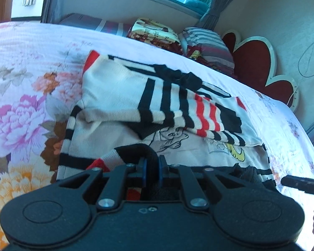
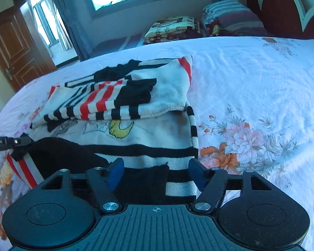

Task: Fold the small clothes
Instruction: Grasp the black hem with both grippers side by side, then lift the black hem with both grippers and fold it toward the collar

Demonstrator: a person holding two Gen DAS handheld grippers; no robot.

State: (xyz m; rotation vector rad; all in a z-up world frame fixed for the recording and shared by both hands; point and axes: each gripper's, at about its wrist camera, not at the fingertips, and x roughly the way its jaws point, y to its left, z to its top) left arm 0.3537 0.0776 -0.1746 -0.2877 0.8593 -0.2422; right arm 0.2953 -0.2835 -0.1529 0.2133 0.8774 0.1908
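Left wrist view:
Left hand-held gripper [image 1: 152, 168]: pinched tight on the black hem of the sweater [image 1: 123, 90], blue pads nearly touching with cloth bunched between them.
Sweater position: lying on the bed [image 1: 21, 62], cream knit with black and red stripes and a cartoon print – both sleeves folded in across the chest.
Other tool: right hand-held gripper [image 1: 301, 185] shows only as a dark tip at the right edge, beside the hem's far corner.

Right wrist view:
Right hand-held gripper [image 2: 156, 174]: jaws spread wide, blue pads on either side of the striped hem, which sits between them but is not pinched.
Left tool from here: a thin dark tip at the left edge, holding up the black corner of the hem.
Handling: soft, light knit that likely drapes and stretches – it should sag between two holds, so the two hem corners look like the best places to grip, lifted together to keep the fold even.
Risk: folded sleeves may slide off if the hem is raised fast.
Containers: none in sight; folded blankets [image 2: 173, 28] sit stacked beyond the bed, near the headboard [image 2: 282, 10].
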